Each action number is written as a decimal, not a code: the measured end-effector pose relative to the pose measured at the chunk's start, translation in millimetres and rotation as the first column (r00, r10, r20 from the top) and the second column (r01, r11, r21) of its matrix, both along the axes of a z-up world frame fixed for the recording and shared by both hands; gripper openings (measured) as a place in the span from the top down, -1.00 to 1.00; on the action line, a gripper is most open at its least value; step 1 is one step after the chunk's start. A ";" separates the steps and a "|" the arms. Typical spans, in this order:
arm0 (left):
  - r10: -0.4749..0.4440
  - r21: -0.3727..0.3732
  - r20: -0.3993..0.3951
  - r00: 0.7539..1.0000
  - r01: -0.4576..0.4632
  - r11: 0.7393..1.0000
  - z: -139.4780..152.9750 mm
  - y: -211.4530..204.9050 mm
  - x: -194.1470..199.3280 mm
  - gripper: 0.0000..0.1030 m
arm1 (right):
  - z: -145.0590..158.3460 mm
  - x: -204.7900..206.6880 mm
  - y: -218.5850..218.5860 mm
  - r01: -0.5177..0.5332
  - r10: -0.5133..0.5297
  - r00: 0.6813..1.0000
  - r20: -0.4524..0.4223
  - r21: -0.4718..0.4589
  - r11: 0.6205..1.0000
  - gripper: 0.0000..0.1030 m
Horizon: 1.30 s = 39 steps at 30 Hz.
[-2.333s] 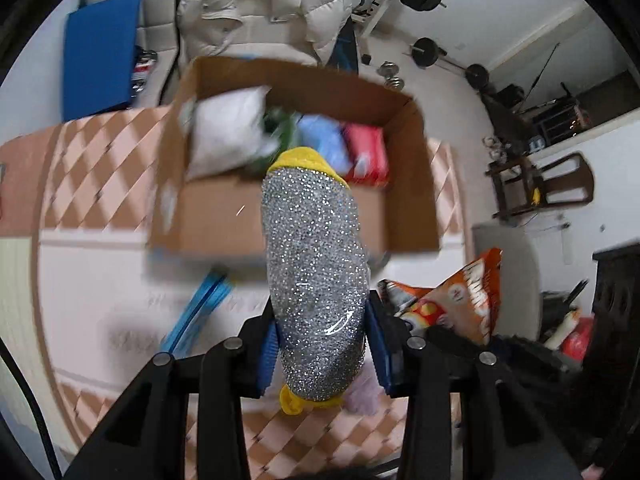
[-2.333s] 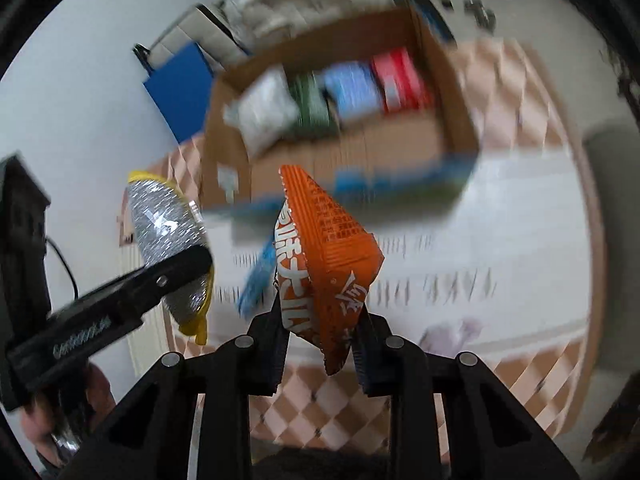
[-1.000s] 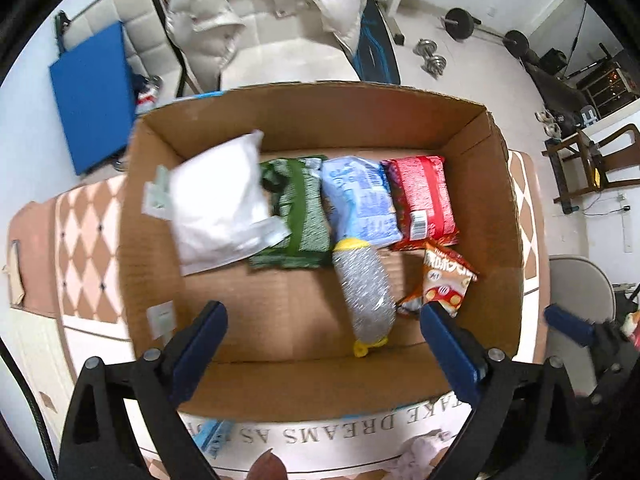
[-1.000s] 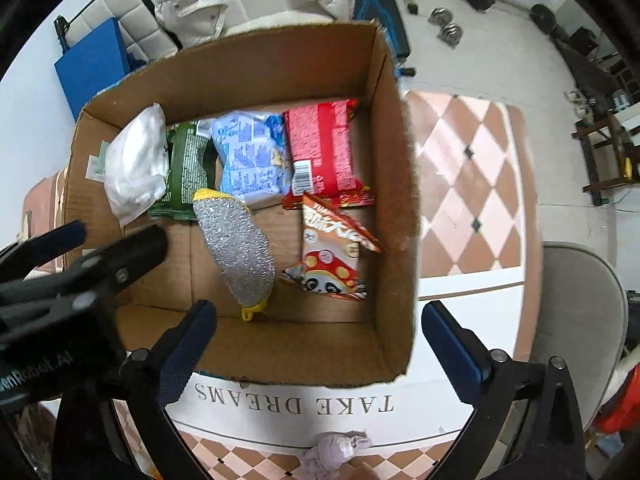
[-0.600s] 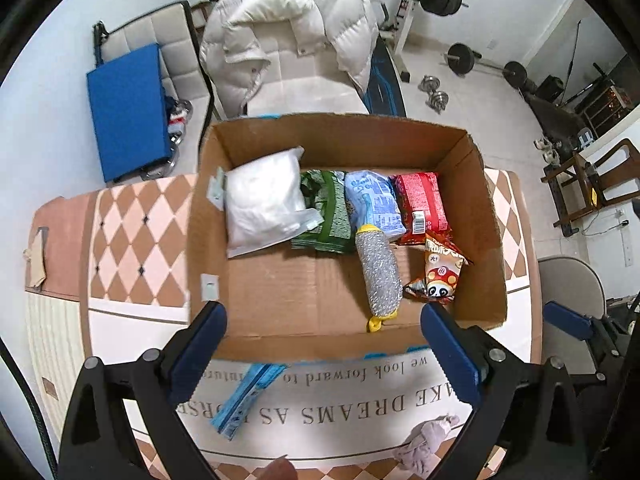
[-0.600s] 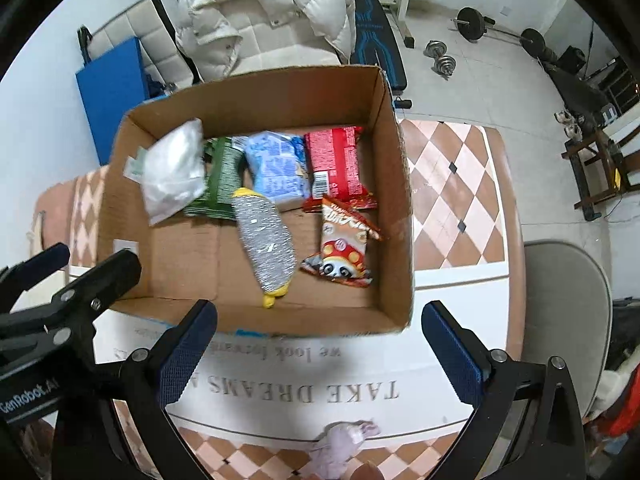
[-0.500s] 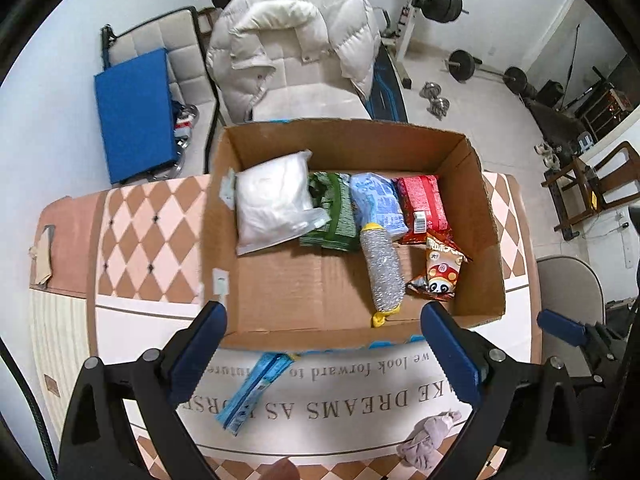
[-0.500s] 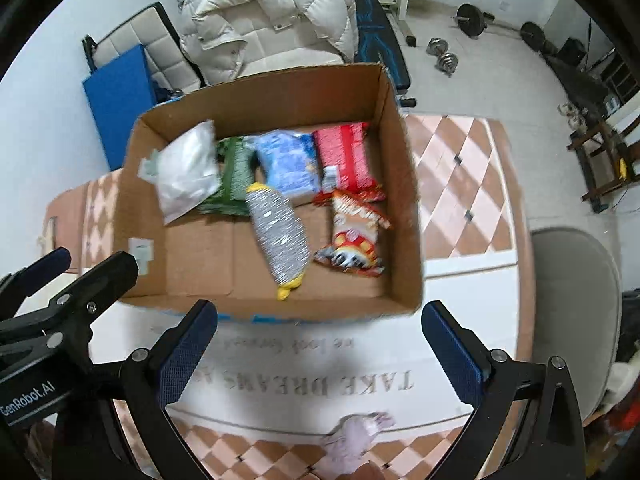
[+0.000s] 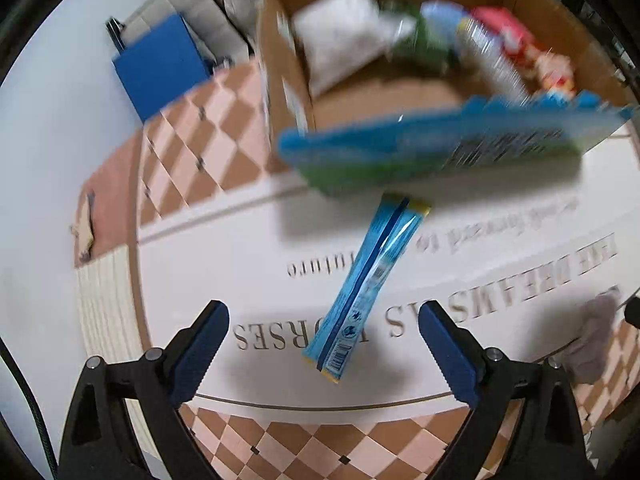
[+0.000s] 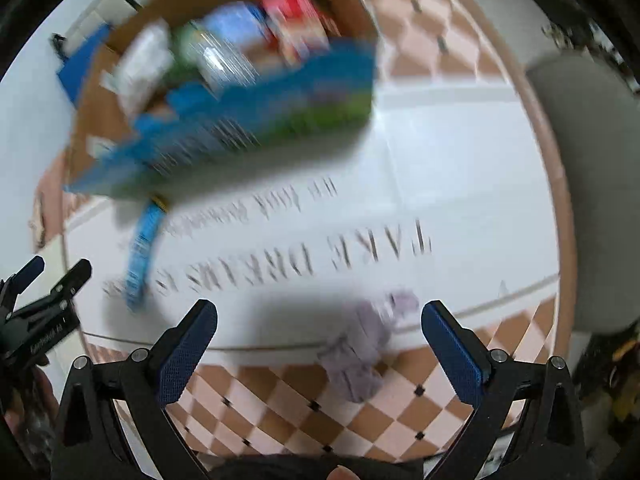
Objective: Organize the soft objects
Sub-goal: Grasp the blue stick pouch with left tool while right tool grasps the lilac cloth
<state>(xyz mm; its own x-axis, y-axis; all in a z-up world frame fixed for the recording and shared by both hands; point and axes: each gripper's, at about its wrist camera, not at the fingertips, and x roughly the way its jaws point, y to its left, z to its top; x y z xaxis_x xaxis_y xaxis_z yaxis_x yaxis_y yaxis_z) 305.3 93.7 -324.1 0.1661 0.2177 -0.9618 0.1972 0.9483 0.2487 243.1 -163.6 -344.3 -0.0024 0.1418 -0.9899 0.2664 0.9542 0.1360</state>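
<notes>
While spread wide and empty, left gripper (image 9: pixel 322 350) hovers over long blue foil sachet (image 9: pixel 364 288) at frame centre; right gripper (image 10: pixel 318 350), likewise agape, over crumpled lilac cloth (image 10: pixel 360 354), lower centre. Risk: blurred motion, misaligned pinch, thin sachet slipping.

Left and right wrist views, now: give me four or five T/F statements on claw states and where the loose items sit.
1. The left claw is shut on the blue sachet. False: it is open, and the sachet lies flat on the tablecloth ahead of it.
2. The right claw is open and empty. True.
3. The lilac cloth lies in the cardboard box. False: it lies on the tablecloth, near the right claw.
4. The box holds several packets. True.
</notes>
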 end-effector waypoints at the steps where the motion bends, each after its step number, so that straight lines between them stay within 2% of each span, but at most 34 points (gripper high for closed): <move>1: 0.008 0.000 -0.025 1.000 -0.008 1.000 -12.3 2.7 2.8 -0.89 | -13.9 -5.6 -3.1 0.017 -0.017 0.999 -0.028 0.005 1.000 -1.00; 6: 0.028 -0.025 -0.110 0.994 -0.031 0.999 -53.8 5.4 10.0 -0.89 | -56.3 -22.1 -14.7 0.061 -0.059 0.991 -0.116 0.009 0.998 -1.00; 11: 0.054 -0.046 -0.176 0.983 -0.063 0.997 -84.3 5.3 17.9 -0.88 | -84.7 -37.6 -20.8 0.098 -0.095 0.979 -0.180 0.007 0.995 -1.00; 13: 0.055 -0.051 -0.183 0.982 -0.065 0.997 -90.2 3.9 19.7 -0.74 | -93.2 -41.8 -20.5 0.113 -0.107 0.974 -0.200 0.019 0.993 -1.00; 14: 0.057 -0.055 -0.188 0.980 -0.069 0.996 -92.4 3.4 20.0 -0.74 | -96.2 -43.8 -20.3 0.118 -0.111 0.972 -0.206 0.022 0.993 -1.00; 17: 0.065 -0.102 -0.185 0.981 -0.085 0.991 -90.6 3.8 21.1 -0.44 | -101.6 -47.0 -15.1 0.118 -0.108 0.969 -0.220 0.032 0.993 -1.00; 18: 0.074 -0.129 -0.196 0.978 -0.100 0.987 -89.6 3.5 20.1 -0.21 | -103.3 -47.3 -12.3 0.113 -0.103 0.969 -0.223 0.033 0.993 -1.00; 19: 0.079 -0.141 -0.200 0.977 -0.108 0.984 -88.5 3.3 20.4 -0.12 | -104.4 -48.2 -9.7 0.106 -0.096 0.970 -0.225 0.032 0.994 -1.00; 21: 0.091 -0.150 -0.210 0.974 -0.124 0.981 -84.1 -0.9 15.8 0.34 | -106.2 -49.3 -2.6 0.094 -0.085 0.971 -0.224 0.029 0.995 -0.98; 22: 0.101 -0.155 -0.219 0.970 -0.137 0.978 -84.3 -1.8 12.8 0.42 | -107.6 -50.5 0.1 0.088 -0.079 0.971 -0.228 0.030 0.996 -0.94; 23: 0.118 -0.168 -0.234 0.965 -0.159 0.973 -84.6 -2.0 7.8 0.43 | -108.7 -51.6 2.5 0.083 -0.074 0.970 -0.232 0.032 0.996 -0.83; 25: 0.145 -0.190 -0.258 0.955 -0.197 0.962 -85.6 -1.7 -2.9 0.49 | -106.8 -51.9 7.6 0.061 -0.057 0.972 -0.227 0.012 0.998 -0.72; 27: 0.199 -0.232 -0.305 0.931 -0.275 0.933 -87.9 2.2 -19.2 0.51 | -102.7 -50.4 12.6 0.032 -0.034 0.976 -0.216 -0.015 0.999 -0.52; 29: 0.231 -0.269 -0.355 0.906 -0.335 0.903 -92.1 4.4 -34.4 0.52 | -95.6 -50.2 18.2 -0.003 -0.005 0.981 -0.193 -0.041 0.999 0.03; 30: 0.237 -0.279 -0.370 0.898 -0.351 0.894 -93.9 4.7 -39.1 0.52 | -94.4 -50.5 18.5 -0.007 0.001 0.982 -0.189 -0.028 1.000 0.11; 33: 0.249 -0.293 -0.368 0.896 -0.366 0.883 -94.9 3.9 -49.9 0.48 | -93.8 -50.6 18.9 -0.021 0.019 0.980 -0.198 -0.012 1.000 0.15; 37: 0.251 -0.323 -0.401 0.881 -0.392 0.861 -98.8 5.0 -52.3 0.30 | -93.1 -44.1 15.6 -0.034 0.035 0.976 -0.215 0.007 0.999 0.10; 39: 0.244 -0.311 -0.402 0.882 -0.382 0.870 -102.6 1.9 -46.9 0.30 | -97.7 -35.5 11.0 -0.026 0.031 0.975 -0.220 0.026 0.999 0.00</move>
